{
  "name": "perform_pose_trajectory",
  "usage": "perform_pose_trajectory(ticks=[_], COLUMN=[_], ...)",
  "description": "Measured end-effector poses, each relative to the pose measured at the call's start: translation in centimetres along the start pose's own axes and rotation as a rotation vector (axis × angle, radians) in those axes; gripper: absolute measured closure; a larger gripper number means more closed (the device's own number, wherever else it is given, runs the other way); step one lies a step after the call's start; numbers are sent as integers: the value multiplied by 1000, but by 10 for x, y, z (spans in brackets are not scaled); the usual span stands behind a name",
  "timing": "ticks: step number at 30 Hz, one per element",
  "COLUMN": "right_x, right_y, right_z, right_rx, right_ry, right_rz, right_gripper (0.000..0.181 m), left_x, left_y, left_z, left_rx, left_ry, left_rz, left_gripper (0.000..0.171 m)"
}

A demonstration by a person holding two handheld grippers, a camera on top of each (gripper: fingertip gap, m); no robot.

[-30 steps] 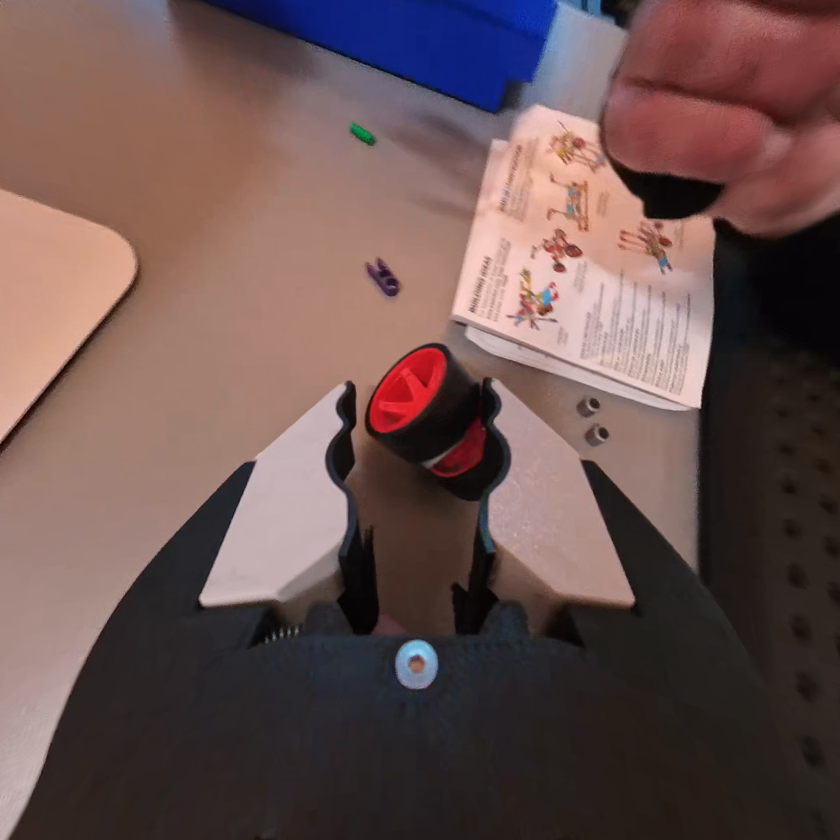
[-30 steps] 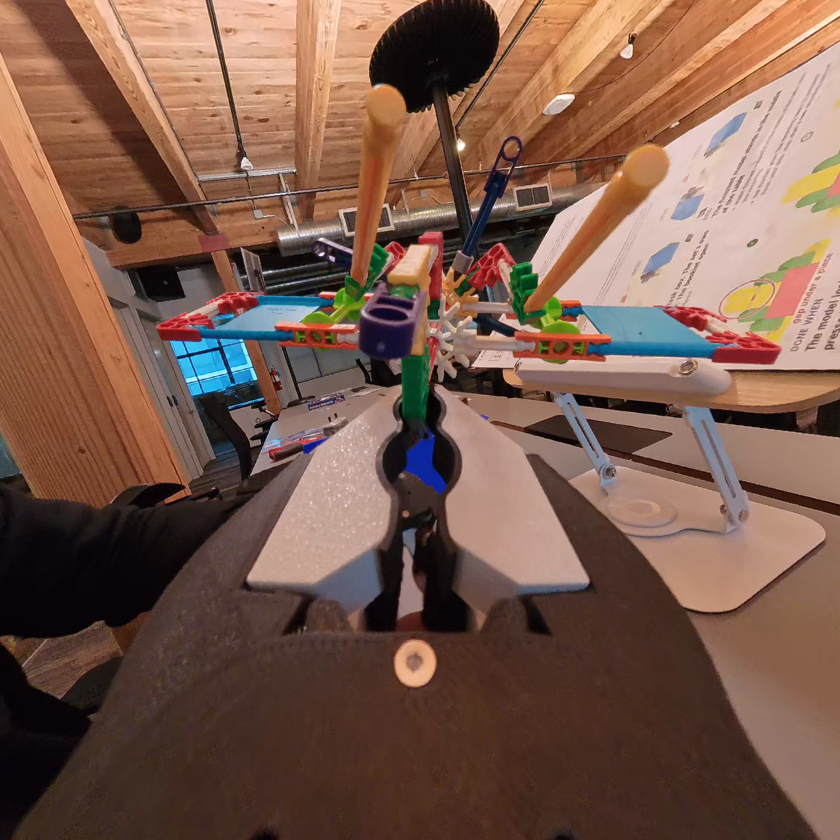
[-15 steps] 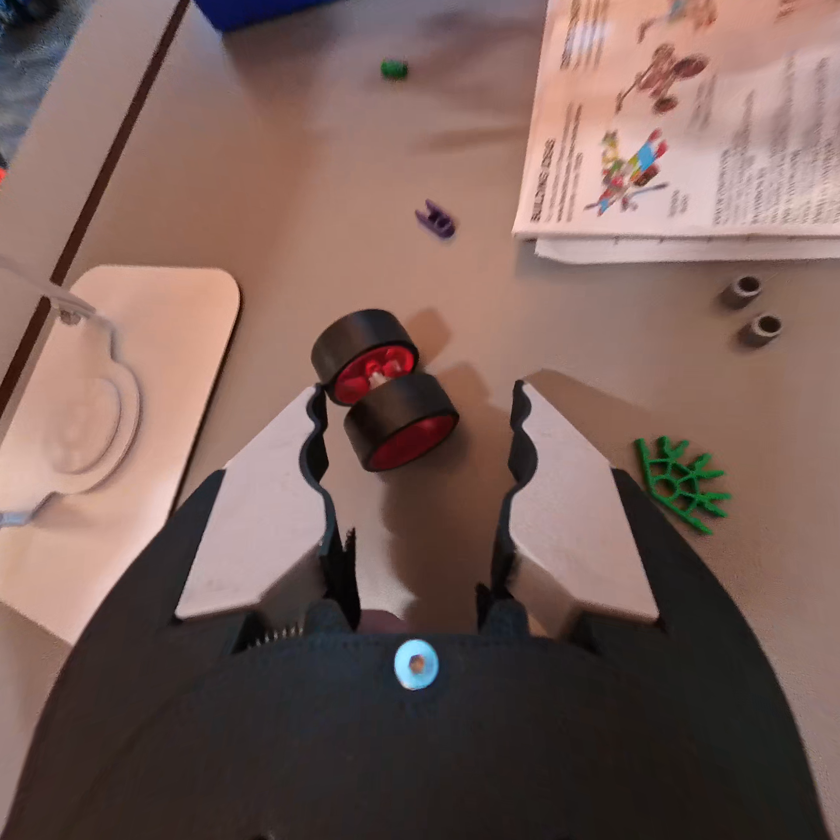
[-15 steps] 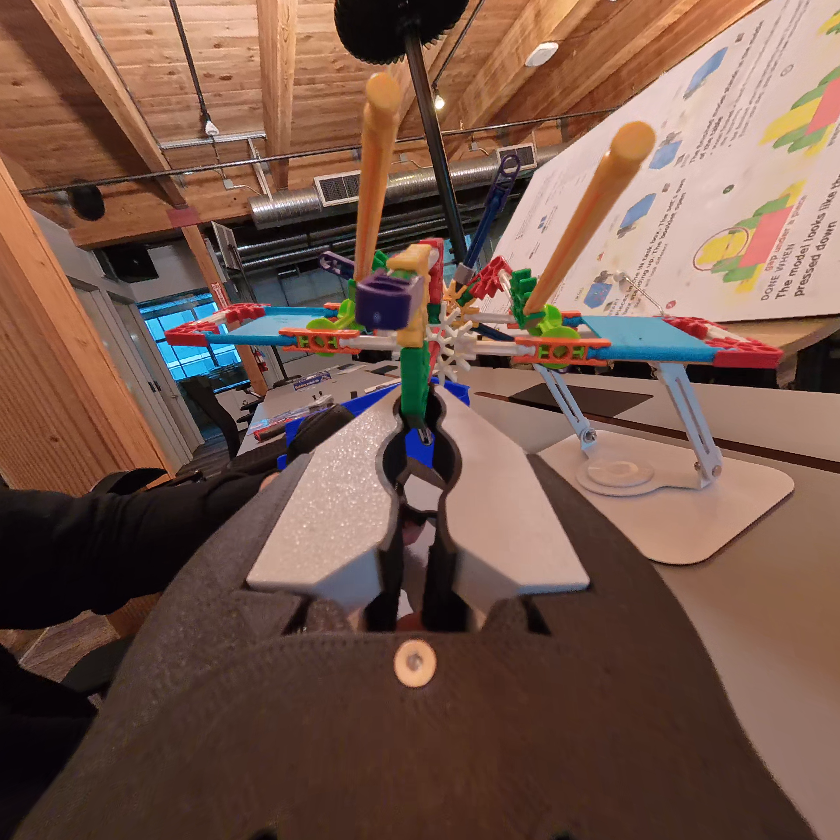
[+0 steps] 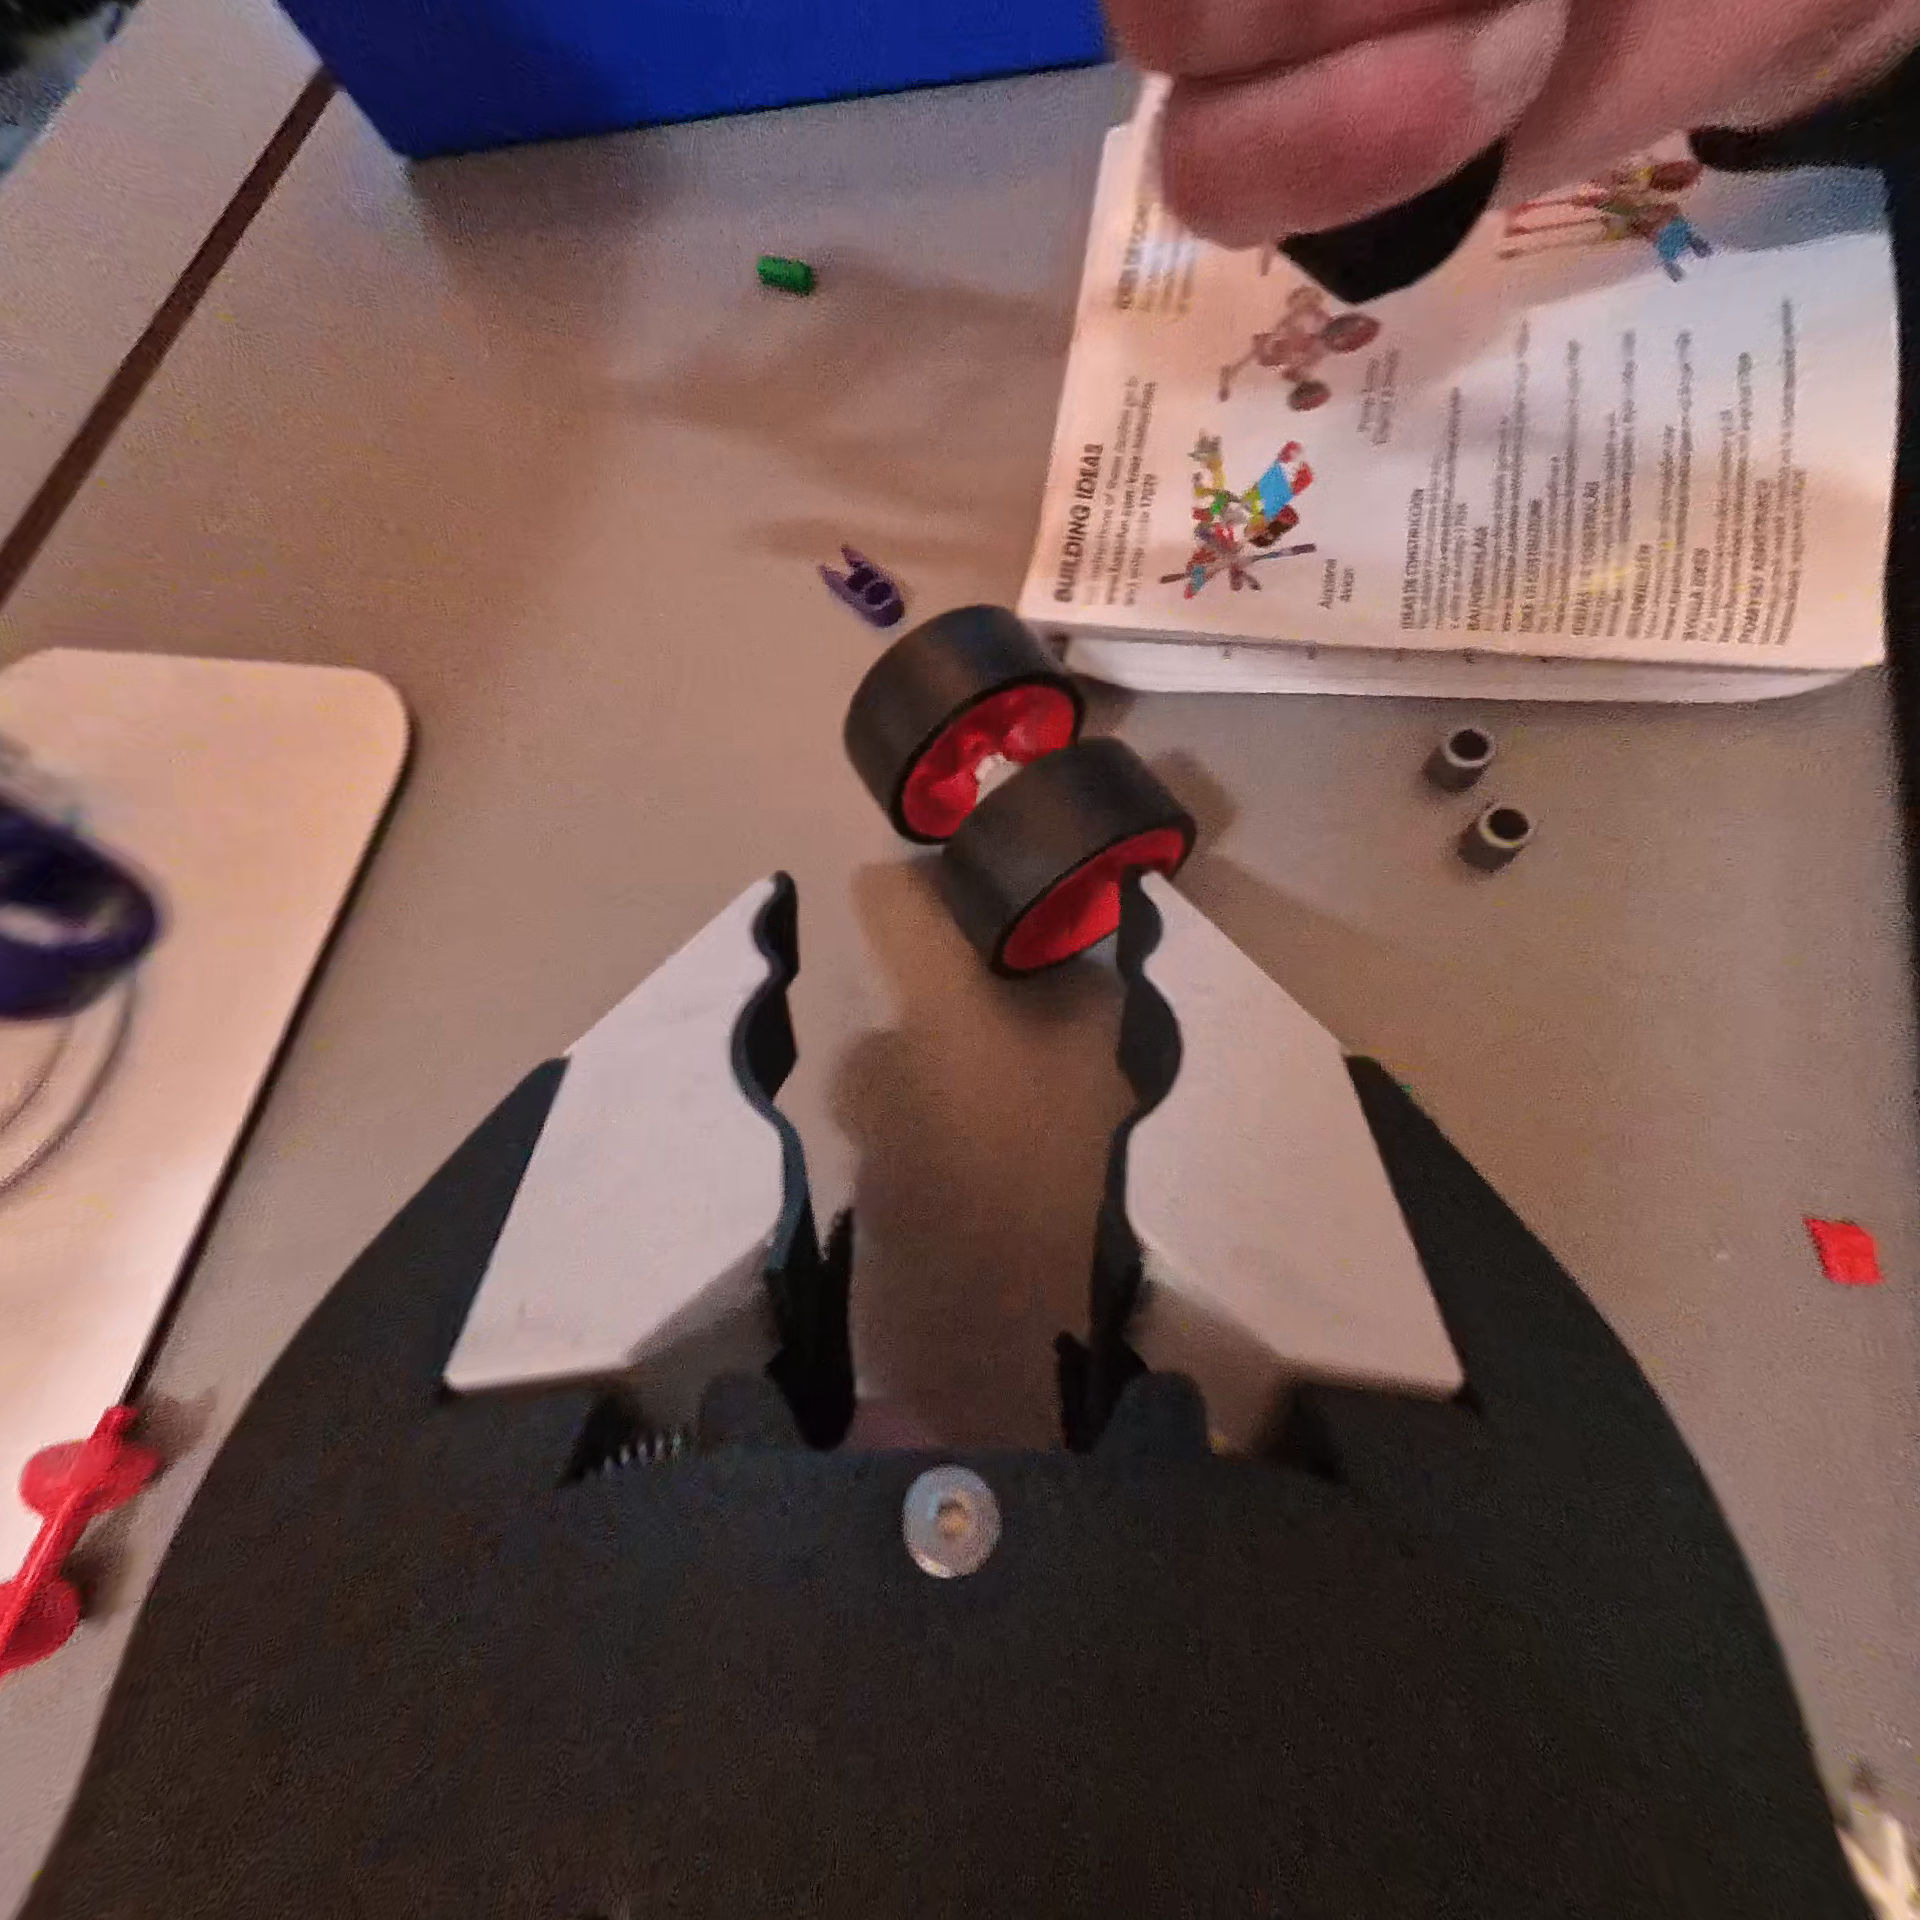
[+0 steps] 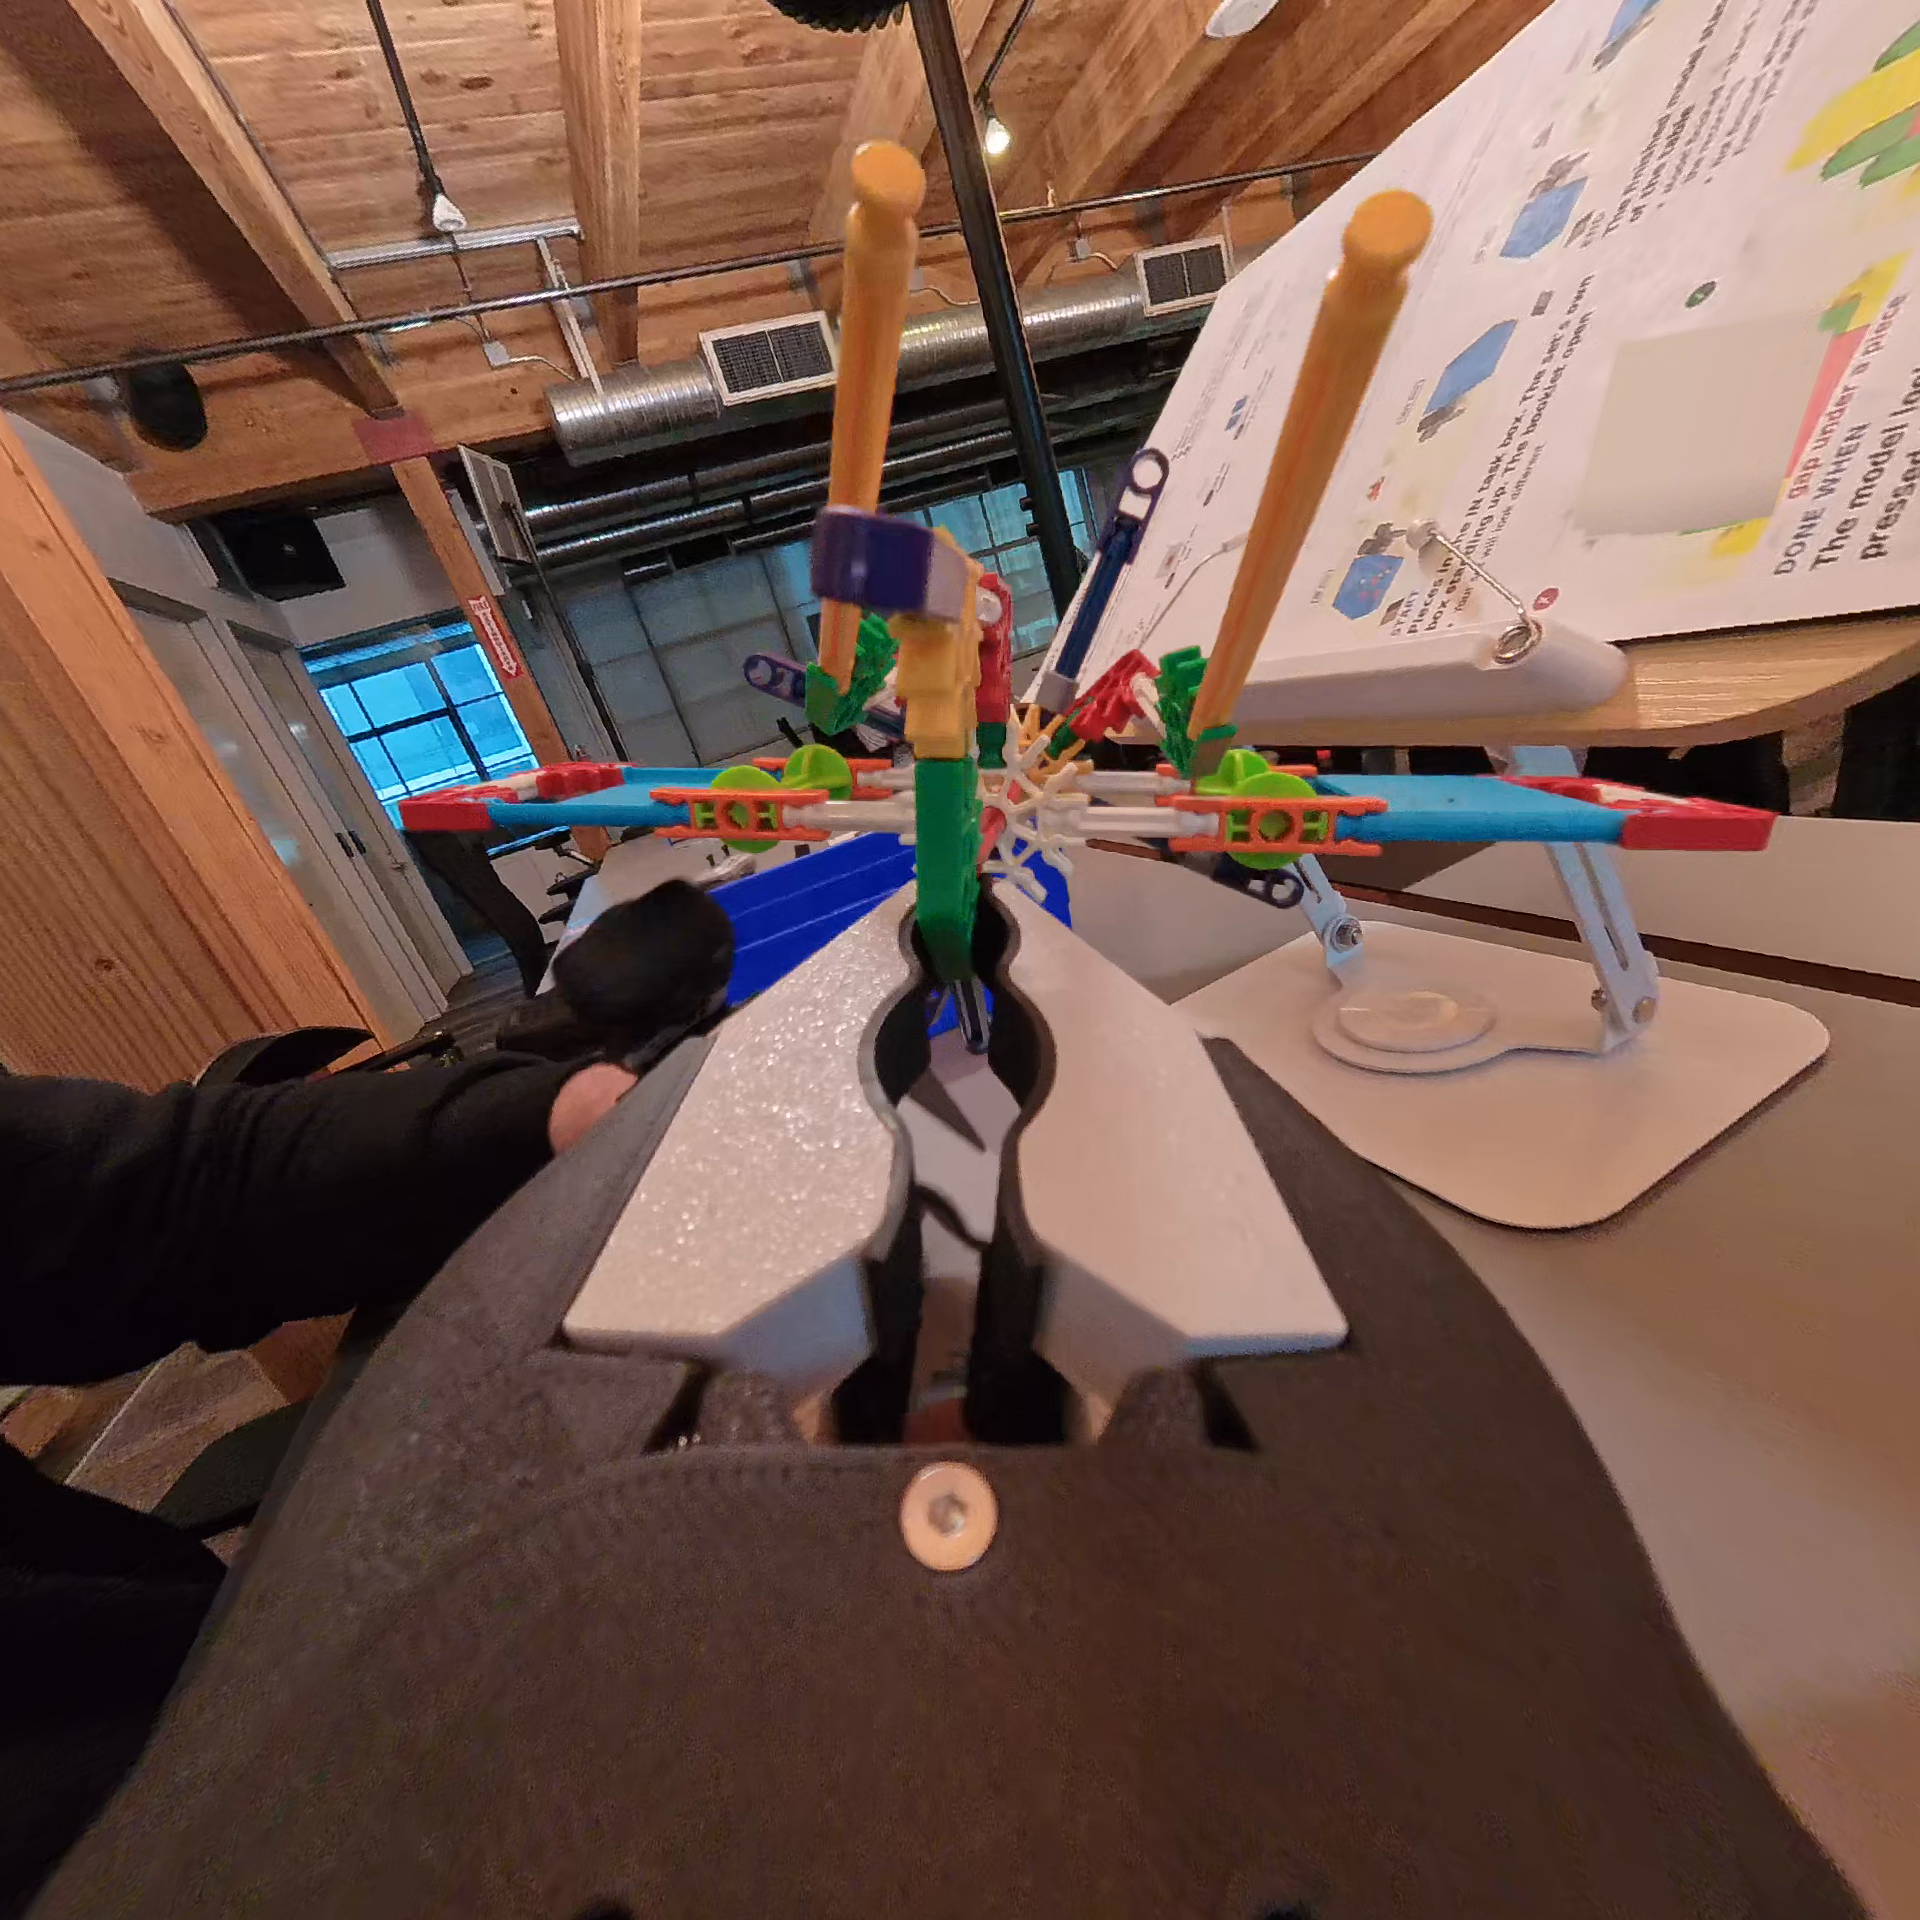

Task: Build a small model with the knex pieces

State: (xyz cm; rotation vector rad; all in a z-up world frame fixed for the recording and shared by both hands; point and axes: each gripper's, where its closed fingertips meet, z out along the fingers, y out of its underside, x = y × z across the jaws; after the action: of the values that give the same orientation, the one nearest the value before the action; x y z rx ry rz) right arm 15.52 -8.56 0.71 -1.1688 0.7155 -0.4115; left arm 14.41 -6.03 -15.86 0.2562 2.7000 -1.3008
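Observation:
In the left wrist view my left gripper (image 5: 961,899) is open and empty, low over the grey table. A pair of black wheels with red hubs (image 5: 1013,784) joined by a short axle lies just ahead; the nearer wheel touches my right fingertip (image 5: 1143,914). In the right wrist view my right gripper (image 6: 961,935) is shut on the green rod (image 6: 945,852) of a colourful rod-and-connector model (image 6: 1039,790), held up in the air. The model has two orange rods (image 6: 868,416), blue panels and a purple connector on top.
On the table lie an instruction booklet (image 5: 1455,468), two grey spacers (image 5: 1475,795), a purple clip (image 5: 862,587), a green piece (image 5: 784,275) and red pieces (image 5: 1844,1252). A blue bin (image 5: 675,52) stands behind. A white stand base (image 6: 1507,1081) carries a tilted instruction board (image 6: 1558,364). A hand (image 5: 1403,104) is at upper right.
My left gripper let go of the wheel pair, opened wider, and the wheels now lie on the table by my right fingertip. The right gripper lowered and tilted the model.

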Motion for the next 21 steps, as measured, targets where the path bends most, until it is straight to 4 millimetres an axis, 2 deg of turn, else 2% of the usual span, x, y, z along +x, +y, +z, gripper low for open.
perform_pose_trajectory(ticks=[1, 2, 3, 4, 9, 10, 12, 14, 15, 16, 20, 21], right_x=[1, 1, 1, 2, 3, 3, 4, 5, 6, 7, 6, 6], right_y=[0, 1, 1, 2, 7, 7, 6, 6, 6, 6, 2, 1], right_z=[-1, -1, -2, -2, -1, -2, -5, -8, -9, -10, -13, -13], right_rx=[-1, -2, -5, -8, -33, -33, -29, -24, -24, -22, 2, 1], right_ry=[3, 5, 6, 6, 4, 3, 1, 5, 4, 8, 2, 1], right_rz=[0, 0, 0, 0, 0, 2, 6, 14, 19, 19, 28, 23], right_gripper=[180, 180, 180, 180, 180, 180, 180, 180, 180, 180, 180, 181], left_x=[8, 9, 6, 7, 13, 10, 10, 1, 0, -1, 3, -1], left_y=[0, -5, -11, -15, -17, -18, -23, -24, -25, -25, -30, -29], left_z=[4, 6, 7, 8, 10, 8, 1, -7, -11, -15, -41, -47], left_rx=[-10, 4, 23, 34, 35, 42, 81, 100, 120, 133, 210, 221], left_ry=[17, -4, -35, -38, -43, -59, -39, -52, -45, -28, 12, -12], left_rz=[46, 82, 83, 83, 147, 147, 119, 52, 19, -19, -69, -83], left_gripper=[124, 126, 152, 160, 163, 158, 138, 118, 112, 108, 110, 108])
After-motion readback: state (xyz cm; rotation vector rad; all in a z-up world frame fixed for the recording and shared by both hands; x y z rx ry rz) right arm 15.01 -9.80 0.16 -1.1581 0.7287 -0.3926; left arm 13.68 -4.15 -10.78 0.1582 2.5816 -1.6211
